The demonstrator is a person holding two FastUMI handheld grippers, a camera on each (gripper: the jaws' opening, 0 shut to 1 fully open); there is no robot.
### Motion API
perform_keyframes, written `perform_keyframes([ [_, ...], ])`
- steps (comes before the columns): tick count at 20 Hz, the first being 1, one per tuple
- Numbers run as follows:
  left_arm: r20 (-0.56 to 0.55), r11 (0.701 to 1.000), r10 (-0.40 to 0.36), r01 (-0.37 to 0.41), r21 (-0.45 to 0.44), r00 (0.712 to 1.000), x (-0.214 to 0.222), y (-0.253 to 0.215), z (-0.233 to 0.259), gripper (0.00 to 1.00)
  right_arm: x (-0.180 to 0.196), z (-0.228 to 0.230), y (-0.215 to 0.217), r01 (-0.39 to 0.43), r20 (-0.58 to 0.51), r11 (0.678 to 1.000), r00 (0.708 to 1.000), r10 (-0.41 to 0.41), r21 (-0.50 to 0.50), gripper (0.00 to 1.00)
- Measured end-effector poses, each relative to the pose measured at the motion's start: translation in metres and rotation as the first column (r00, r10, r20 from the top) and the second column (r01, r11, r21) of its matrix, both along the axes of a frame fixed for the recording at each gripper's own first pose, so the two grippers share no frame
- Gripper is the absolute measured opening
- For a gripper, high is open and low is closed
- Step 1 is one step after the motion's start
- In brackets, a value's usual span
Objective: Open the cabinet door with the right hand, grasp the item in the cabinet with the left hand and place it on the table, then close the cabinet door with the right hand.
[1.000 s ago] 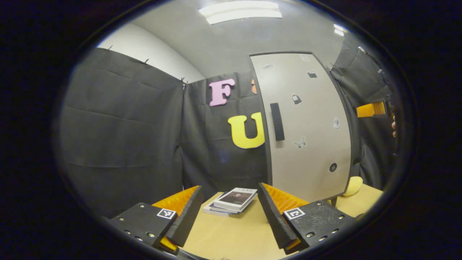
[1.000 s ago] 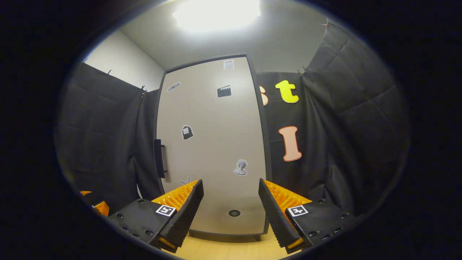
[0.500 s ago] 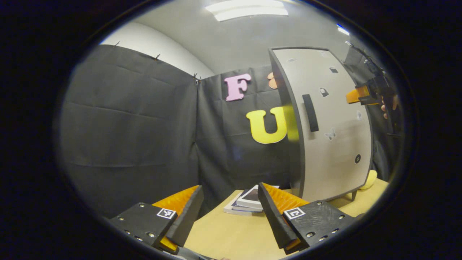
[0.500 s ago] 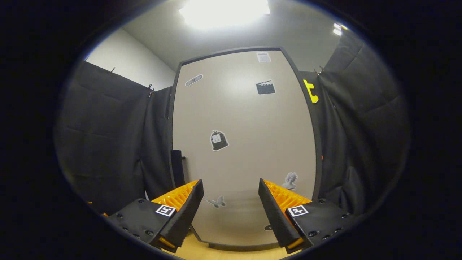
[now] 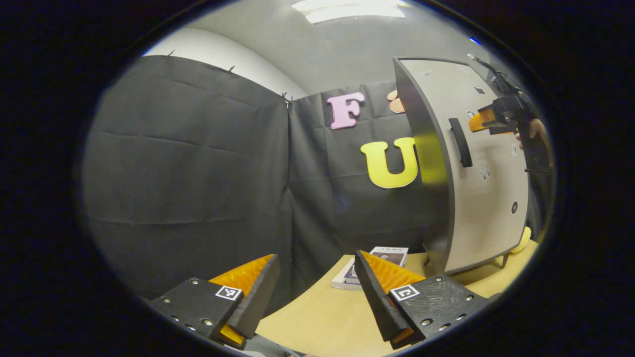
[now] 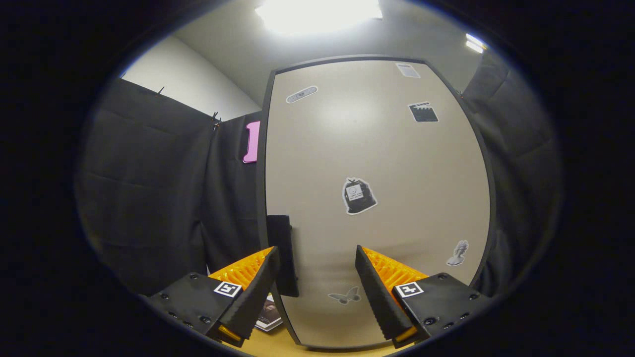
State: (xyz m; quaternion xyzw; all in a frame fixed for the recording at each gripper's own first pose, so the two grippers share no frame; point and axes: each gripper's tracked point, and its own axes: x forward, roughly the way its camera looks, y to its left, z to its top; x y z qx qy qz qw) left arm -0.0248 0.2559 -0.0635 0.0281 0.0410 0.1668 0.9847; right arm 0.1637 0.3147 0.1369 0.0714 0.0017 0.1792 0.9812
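The beige cabinet (image 5: 488, 198) stands on the table at the right of the left gripper view, its door (image 6: 377, 198) closed, so whatever is inside is hidden. A dark vertical handle (image 6: 283, 258) runs along the door's left edge. My right gripper (image 6: 317, 292) is open close in front of the door, the handle just inside its left finger. In the left gripper view the right gripper (image 5: 488, 119), held by a hand (image 5: 533, 129), hovers just right of the handle (image 5: 460, 143). My left gripper (image 5: 317, 292) is open over the table's near part, with nothing between its fingers.
A small stack of books (image 5: 377, 258) lies on the wooden table (image 5: 322, 317) left of the cabinet. A yellow object (image 5: 521, 240) peeks out behind the cabinet's right foot. Black cloth walls close in the left and the back.
My right gripper has come closer to the door and shifted left, bringing the handle beside its left finger. The left gripper's view has swung left, so the cabinet sits farther right.
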Motion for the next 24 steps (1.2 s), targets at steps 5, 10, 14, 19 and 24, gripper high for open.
perform_keyframes([
  [5, -0.025, 0.999, 0.029, -0.03, -0.015, 0.999, 0.003, 0.026, -0.017, 0.94, 0.018, -0.016, 0.027, 0.01, -0.032, 0.999, 0.999, -0.011, -0.039, 0.96],
  [10, -0.026, 0.998, 0.049, -0.05, -0.037, 0.998, 0.006, 0.047, -0.021, 0.91, 0.029, -0.023, 0.046, 0.01, -0.081, 1.0, 0.997, -0.012, -0.027, 0.72],
  [14, -0.015, 0.999, 0.043, -0.044, -0.026, 0.999, 0.012, 0.048, -0.017, 0.91, 0.03, -0.033, 0.058, -0.007, -0.144, 1.0, 0.99, 0.004, -0.022, 0.4],
  [19, -0.006, 0.999, 0.029, -0.029, -0.015, 1.0, 0.011, 0.04, -0.01, 0.91, 0.033, -0.036, 0.057, 0.0, -0.143, 0.996, 0.99, -0.012, -0.085, 0.23],
  [24, 0.011, 1.0, 0.017, -0.017, 0.002, 1.0, 0.01, 0.026, 0.003, 0.91, 0.027, -0.034, 0.057, -0.064, -0.154, 0.996, 0.987, 0.054, -0.064, 0.08],
])
